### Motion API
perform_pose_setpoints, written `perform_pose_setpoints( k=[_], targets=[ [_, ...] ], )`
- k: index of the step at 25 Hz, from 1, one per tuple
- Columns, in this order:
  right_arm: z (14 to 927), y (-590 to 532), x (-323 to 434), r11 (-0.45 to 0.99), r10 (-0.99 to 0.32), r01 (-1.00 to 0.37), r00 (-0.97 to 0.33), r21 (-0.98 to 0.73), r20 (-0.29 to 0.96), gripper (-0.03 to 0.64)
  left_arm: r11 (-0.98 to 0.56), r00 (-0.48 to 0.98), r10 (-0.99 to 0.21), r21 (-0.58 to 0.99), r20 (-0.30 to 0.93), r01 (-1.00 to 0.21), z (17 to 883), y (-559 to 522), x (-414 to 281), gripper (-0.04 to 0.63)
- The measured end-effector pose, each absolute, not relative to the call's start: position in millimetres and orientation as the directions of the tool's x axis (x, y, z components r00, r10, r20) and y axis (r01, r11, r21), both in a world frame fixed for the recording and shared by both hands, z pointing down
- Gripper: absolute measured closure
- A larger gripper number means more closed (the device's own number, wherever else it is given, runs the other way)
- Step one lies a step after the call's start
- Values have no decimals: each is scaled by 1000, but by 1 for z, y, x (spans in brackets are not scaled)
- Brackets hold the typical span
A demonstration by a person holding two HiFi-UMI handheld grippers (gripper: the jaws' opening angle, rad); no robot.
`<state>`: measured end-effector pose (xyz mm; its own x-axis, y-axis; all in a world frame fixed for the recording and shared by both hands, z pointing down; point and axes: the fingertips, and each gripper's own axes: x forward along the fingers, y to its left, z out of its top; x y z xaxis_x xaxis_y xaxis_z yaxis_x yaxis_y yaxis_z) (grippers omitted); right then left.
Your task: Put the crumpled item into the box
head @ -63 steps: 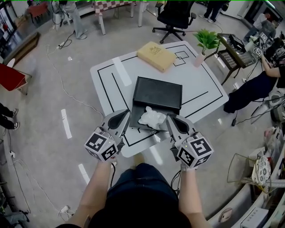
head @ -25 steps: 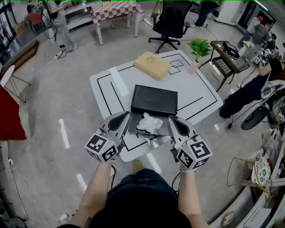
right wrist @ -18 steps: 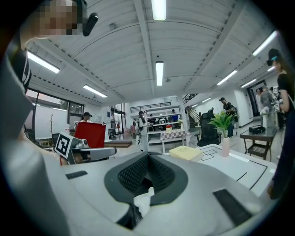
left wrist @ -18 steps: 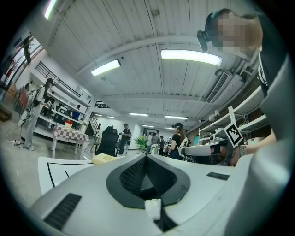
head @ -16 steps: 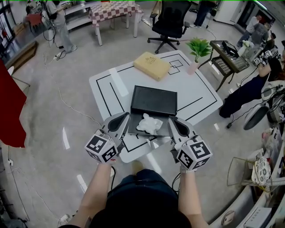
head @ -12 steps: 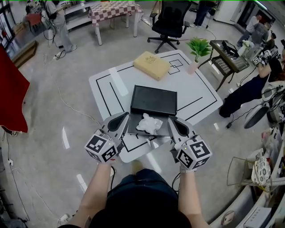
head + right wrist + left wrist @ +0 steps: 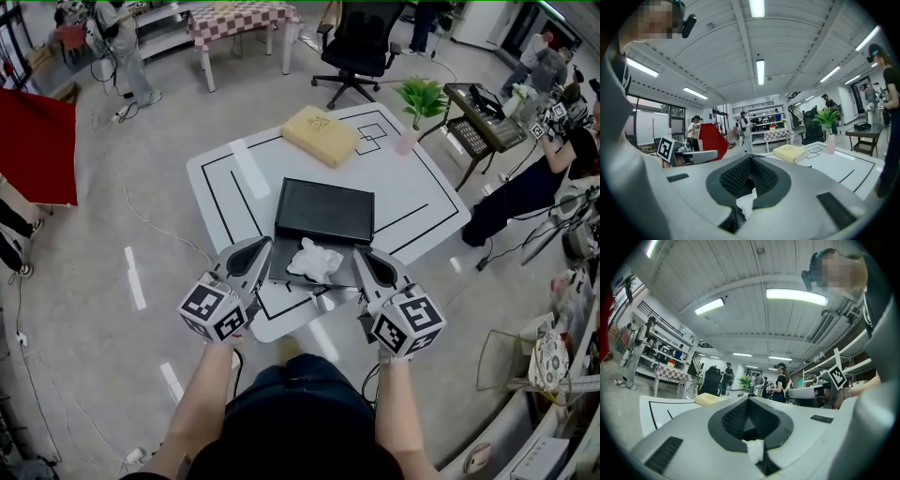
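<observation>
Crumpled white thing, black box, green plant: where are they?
crumpled white thing (image 7: 315,260), head view, its middle.
black box (image 7: 326,210), head view, its flat dark panel.
green plant (image 7: 422,94), head view, its leaves.

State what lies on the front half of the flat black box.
A white crumpled paper wad lies there; the flat black box shows a bare rear half. Whatever is beneath the wad is covered.

Crumpled item (image 7: 315,258): wht, creased, matt, looks like thin paper/tissue. Box (image 7: 325,208): blk, matt, smooth; card or plastic, can't tell. Table (image 7: 412,178): wht smooth top, slight sheen, w/ blk tape lines (image 7: 218,178). Left gripper (image 7: 266,241) & right gripper (image 7: 360,251): grey matt plastic shells; pads (image 7: 736,416) blk, ribbed, rubbery-looking. Floor (image 7: 94,234): grey, polished, glossy.
</observation>
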<state>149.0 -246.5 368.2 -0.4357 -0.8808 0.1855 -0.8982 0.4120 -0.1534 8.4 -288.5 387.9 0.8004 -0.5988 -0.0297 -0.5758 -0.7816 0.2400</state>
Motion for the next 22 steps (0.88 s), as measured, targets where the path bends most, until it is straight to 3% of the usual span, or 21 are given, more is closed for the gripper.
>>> perform_pose_setpoints(
  k=[22],
  targets=[
    [407,-267,144,423,-848,-885,-463,-195,260,612,-758,795,-606,284,25,-587,420,-306,7,594]
  ],
)
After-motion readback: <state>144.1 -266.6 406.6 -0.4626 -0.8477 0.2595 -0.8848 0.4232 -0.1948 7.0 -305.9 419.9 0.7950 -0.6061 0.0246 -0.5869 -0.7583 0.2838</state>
